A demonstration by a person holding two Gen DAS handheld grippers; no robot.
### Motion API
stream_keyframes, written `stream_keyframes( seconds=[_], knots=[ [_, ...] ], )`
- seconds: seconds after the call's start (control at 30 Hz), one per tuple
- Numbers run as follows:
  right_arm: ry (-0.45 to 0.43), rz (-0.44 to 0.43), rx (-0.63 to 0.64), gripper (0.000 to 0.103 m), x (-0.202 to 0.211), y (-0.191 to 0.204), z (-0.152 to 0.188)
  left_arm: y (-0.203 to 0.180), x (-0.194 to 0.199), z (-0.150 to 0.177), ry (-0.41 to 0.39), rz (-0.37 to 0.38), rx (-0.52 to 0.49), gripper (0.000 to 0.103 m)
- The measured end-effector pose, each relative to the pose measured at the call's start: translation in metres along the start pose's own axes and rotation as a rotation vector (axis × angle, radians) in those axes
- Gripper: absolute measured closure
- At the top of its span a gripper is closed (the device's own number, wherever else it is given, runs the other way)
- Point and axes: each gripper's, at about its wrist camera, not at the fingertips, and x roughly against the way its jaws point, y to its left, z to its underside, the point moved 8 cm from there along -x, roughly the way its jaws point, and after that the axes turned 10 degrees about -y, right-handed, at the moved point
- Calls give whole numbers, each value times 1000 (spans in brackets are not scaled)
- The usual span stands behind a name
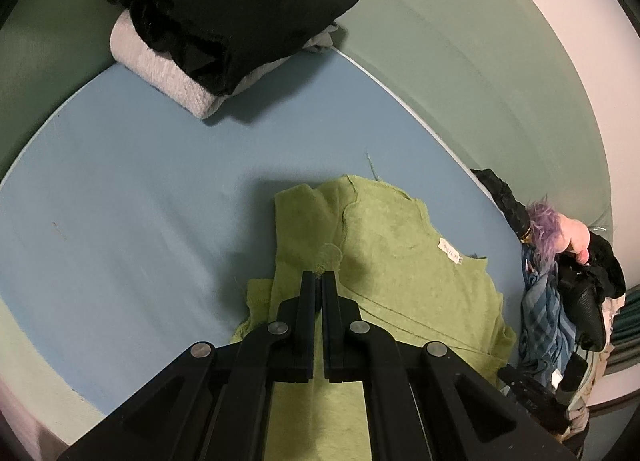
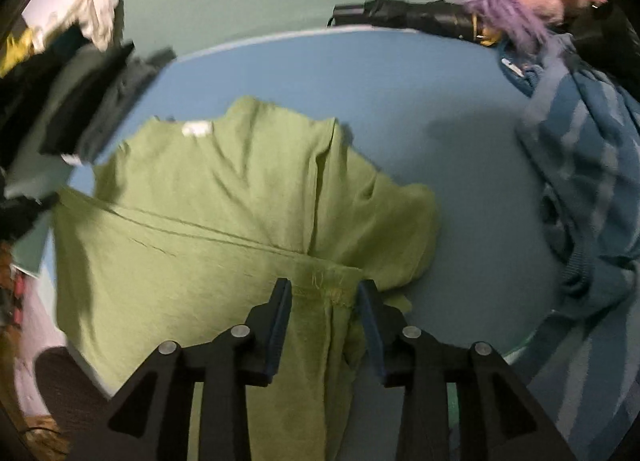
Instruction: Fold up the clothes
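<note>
On the blue table [image 1: 120, 189], toward its right edge, lies the green shirt [image 1: 400, 261], partly folded, collar and white label [image 1: 451, 252] pointing to the far edge. Its long axis runs from my grippers away to the collar. My left gripper [image 1: 319, 275] is closed, and a bit of green cloth seems pinched at its tips, over the shirt's left side by a folded-in sleeve. My right gripper [image 2: 325, 289] stands part open with a hemmed corner of the shirt [image 2: 248, 201] between its fingers, the pads not pressing on it; that view is blurred. Both grippers point steeply down over the near half of the shirt, the left holding, the right free, so I judge the next fold hangs on the left.

Left of the shirt the table is bare and wide, the best room for laying cloth over. At the far left corner sits a stack of folded clothes [image 1: 224, 21], well apart. Along the right edge a blue striped garment [image 2: 584, 189] and dark things crowd near the shirt, leaving little room there.
</note>
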Motion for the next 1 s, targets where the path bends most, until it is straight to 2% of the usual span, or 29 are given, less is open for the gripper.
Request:
stream_keyframes(
  seconds=[0.03,0.07,0.17,0.23,0.4,0.57,0.67,0.77,0.87,1.0],
  knots=[
    [2,1,4,68,-2,1,0,1,-1,1,3,-1,0,101],
    [2,-1,7,79,-4,3,-1,1,-2,1,5,-3,-2,101],
    [-27,-10,5,95,3,4,-7,3,-3,2,7,-1,2,101],
    [-59,-14,-17,99,13,1,-13,5,-3,3,7,4,5,101],
    [-88,-61,-11,100,31,7,-21,4,-3,3,9,11,-13,101],
    [-128,-54,-42,100,41,5,-30,2,3,-1,-16,39,1,101],
    [-187,-75,-87,100,57,4,-44,-6,16,-18,-72,81,18,101],
    [-248,-73,-80,100,73,3,-64,-19,25,-36,-117,95,-2,101],
    [-285,-53,-82,100,80,-4,-81,-33,29,-58,-155,101,-25,101],
    [-296,-2,-104,100,69,-24,-101,-45,16,-84,-175,80,-52,101]
  ],
)
